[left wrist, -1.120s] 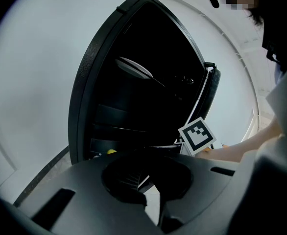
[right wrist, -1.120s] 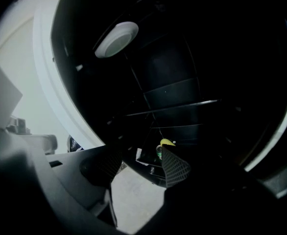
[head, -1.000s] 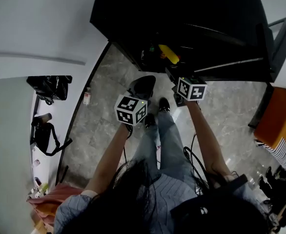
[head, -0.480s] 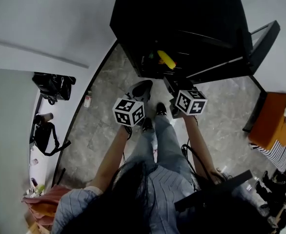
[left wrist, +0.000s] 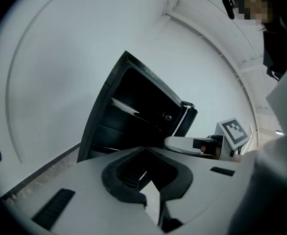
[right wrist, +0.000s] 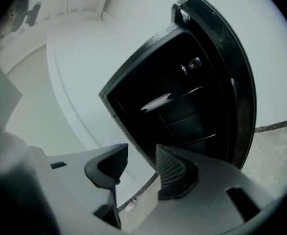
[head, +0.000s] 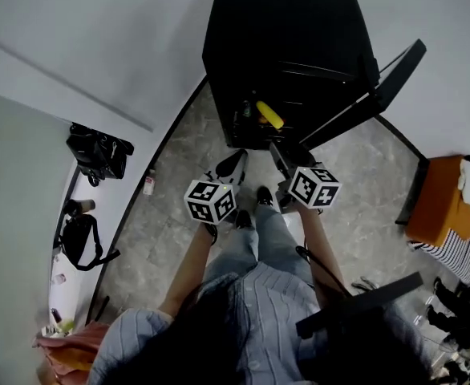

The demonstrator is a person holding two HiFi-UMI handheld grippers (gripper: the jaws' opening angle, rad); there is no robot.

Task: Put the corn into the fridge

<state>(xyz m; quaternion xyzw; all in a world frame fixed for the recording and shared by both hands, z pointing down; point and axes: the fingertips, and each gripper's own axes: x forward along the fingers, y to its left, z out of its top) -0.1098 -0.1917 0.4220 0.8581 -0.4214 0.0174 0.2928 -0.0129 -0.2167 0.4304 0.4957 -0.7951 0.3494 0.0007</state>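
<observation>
Low inside the fridge [head: 283,30], on a shelf near its bottom, lies the corn [head: 269,115], yellow against the dark interior and touched by neither tool. The door [head: 383,83] stands swung wide, to the right in the head view. What else the dark shelves hold cannot be made out. Off to the left a black bag [head: 99,152] sits on a white ledge, and its contents are hidden. The only markings that can be made out are the black-and-white squares on the left cube [head: 211,201] and the right cube [head: 314,186]; they carry no words. Both grippers are held in front of the open fridge, above the grey floor [head: 179,215], well short of the corn. The left gripper [left wrist: 144,150] has its jaws together at the tips with nothing caught between them, and beyond them its view shows the fridge front. The right gripper [right wrist: 141,153] has its jaws apart; they have just been closing. Nothing is between them, and the gap shows only the fridge's edge and a strip of floor.
</observation>
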